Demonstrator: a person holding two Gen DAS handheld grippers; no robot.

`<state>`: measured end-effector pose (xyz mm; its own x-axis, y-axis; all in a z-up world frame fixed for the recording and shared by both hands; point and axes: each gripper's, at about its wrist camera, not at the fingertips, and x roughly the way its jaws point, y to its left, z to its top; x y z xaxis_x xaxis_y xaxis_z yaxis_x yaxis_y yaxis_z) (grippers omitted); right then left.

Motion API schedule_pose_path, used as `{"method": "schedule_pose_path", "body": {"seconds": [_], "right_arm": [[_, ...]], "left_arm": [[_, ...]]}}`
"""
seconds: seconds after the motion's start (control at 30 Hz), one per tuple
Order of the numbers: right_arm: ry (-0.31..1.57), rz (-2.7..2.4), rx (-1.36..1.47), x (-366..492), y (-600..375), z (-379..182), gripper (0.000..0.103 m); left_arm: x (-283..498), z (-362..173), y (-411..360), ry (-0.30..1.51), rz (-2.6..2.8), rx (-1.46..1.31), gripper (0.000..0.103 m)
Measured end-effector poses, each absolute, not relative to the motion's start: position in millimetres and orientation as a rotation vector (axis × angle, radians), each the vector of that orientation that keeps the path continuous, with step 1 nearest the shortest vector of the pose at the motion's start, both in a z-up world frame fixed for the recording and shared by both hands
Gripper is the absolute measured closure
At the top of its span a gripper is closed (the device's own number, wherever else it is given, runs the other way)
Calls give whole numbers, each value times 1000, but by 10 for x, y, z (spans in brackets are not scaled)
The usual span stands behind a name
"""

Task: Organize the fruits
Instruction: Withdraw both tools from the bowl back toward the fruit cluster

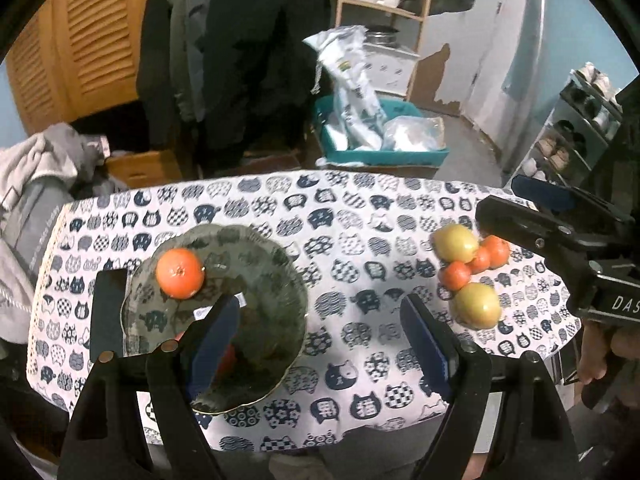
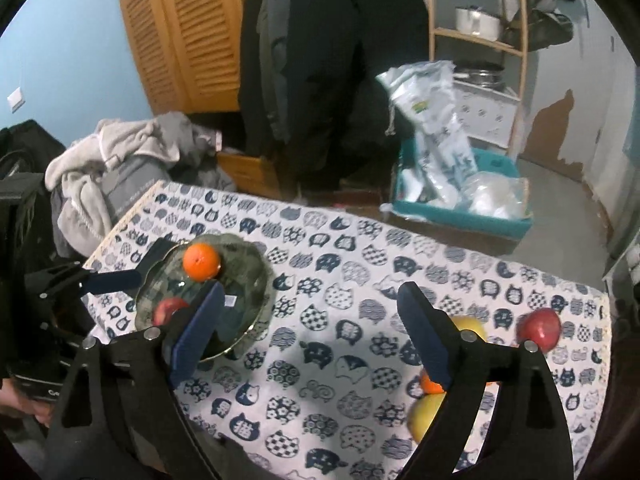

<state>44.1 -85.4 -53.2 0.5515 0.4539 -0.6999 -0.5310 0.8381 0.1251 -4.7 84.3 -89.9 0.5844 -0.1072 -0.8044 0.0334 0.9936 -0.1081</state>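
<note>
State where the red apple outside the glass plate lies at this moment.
In the right wrist view, the red apple lies on the cat-print tablecloth near its far right edge, just beyond the yellow and orange fruit cluster.

We record a lived-in home room. Coats [image 1: 236, 40] hang by louvred doors [image 2: 180, 32]; pots sit on a shelf [image 2: 476, 36].

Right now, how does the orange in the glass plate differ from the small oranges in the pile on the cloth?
The orange lies in the glass plate; the small oranges sit on the cat-print tablecloth, outside it. The plate's orange looks larger than each of the small ones. It touches no other fruit, while the small oranges are pressed together between two yellow-green apples. All are orange and round.
</note>
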Motion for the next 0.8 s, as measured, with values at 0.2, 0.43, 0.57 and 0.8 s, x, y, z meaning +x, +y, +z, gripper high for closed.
{"method": "schedule_pose_path", "body": {"seconds": [0.2, 0.43, 0.57, 0.8], "right_arm": [[777, 566, -99, 373, -1139, -428, 14], [781, 541, -89, 371, -1498, -404, 14], [779, 518, -66, 405, -1713, -420, 14], [801, 486, -27, 437, -2002, -498, 14]], "left_arm": [[-40, -811, 640, 932, -118, -65, 18], [13, -786, 395, 938, -154, -43, 18], [53, -806, 249, 953, -176, -30, 18], [113, -840, 18, 967, -207, 2, 18]]}}
